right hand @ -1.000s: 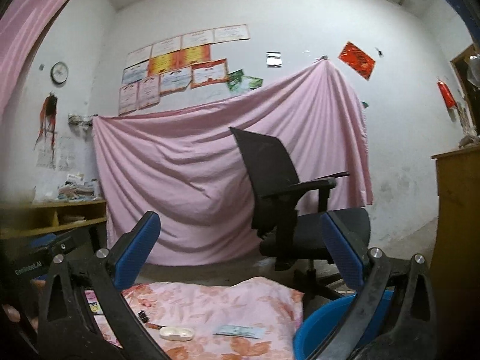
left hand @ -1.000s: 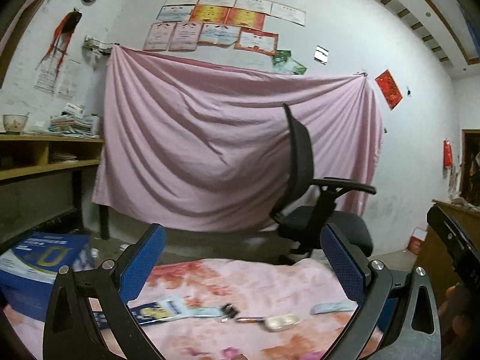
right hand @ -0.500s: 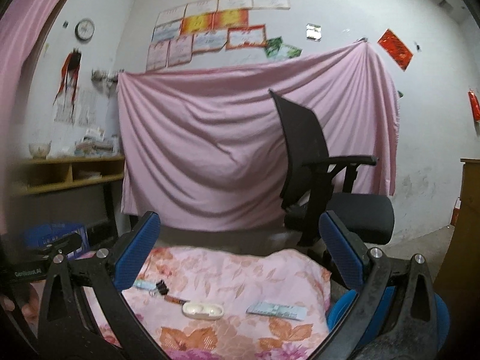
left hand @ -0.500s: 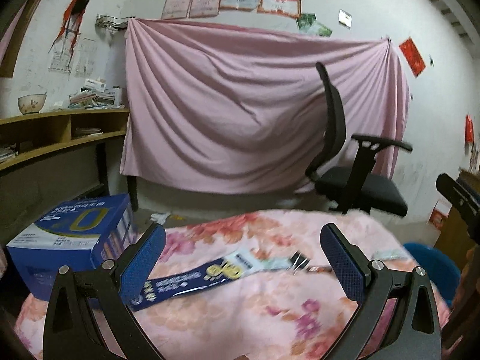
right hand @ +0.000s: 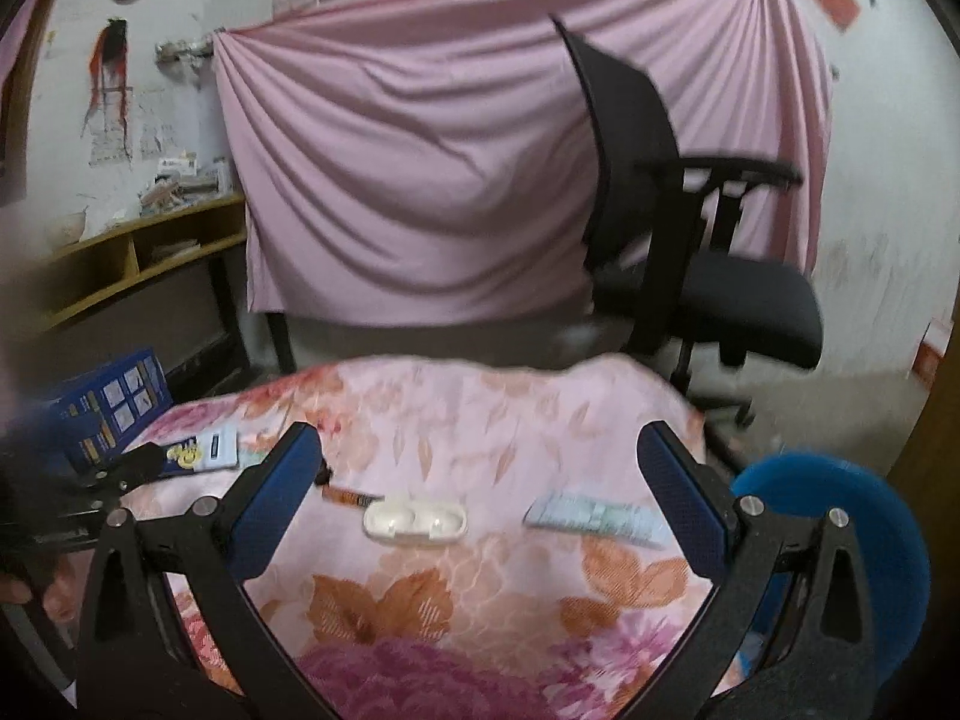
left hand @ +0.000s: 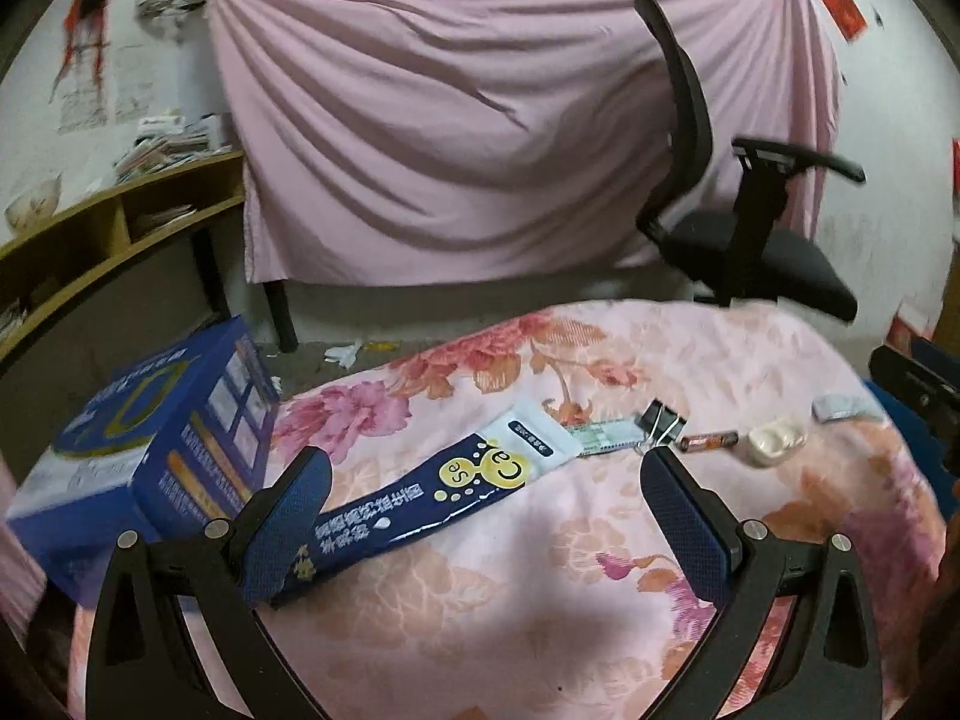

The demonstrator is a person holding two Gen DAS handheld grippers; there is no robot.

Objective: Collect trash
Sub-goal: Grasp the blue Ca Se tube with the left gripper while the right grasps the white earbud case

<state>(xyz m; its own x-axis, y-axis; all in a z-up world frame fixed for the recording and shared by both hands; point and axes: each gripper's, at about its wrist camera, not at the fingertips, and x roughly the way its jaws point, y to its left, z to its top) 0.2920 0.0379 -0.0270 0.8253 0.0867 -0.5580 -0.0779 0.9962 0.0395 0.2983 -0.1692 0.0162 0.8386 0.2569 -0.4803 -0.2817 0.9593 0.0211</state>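
Both claws hang released above the floral counter [left hand: 690, 354]. Left claw [left hand: 486, 516] frames the blue wrapper [left hand: 420, 510] at centre; clip [left hand: 660, 423] and battery [left hand: 711, 440] lie right. Right claw [right hand: 480, 495] frames the white case [right hand: 415, 521] and packet [right hand: 591, 518]; blue bin [right hand: 840, 516] lower right.

Open floral cloth [right hand: 480, 588] near and centre gives passage; blue box [left hand: 150, 450] blocks far left, blue bin [right hand: 840, 528] crowds right edge, office chair [right hand: 690, 240] stands beyond.

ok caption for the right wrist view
Open right tool above white oval plastic case on floral pink cloth.
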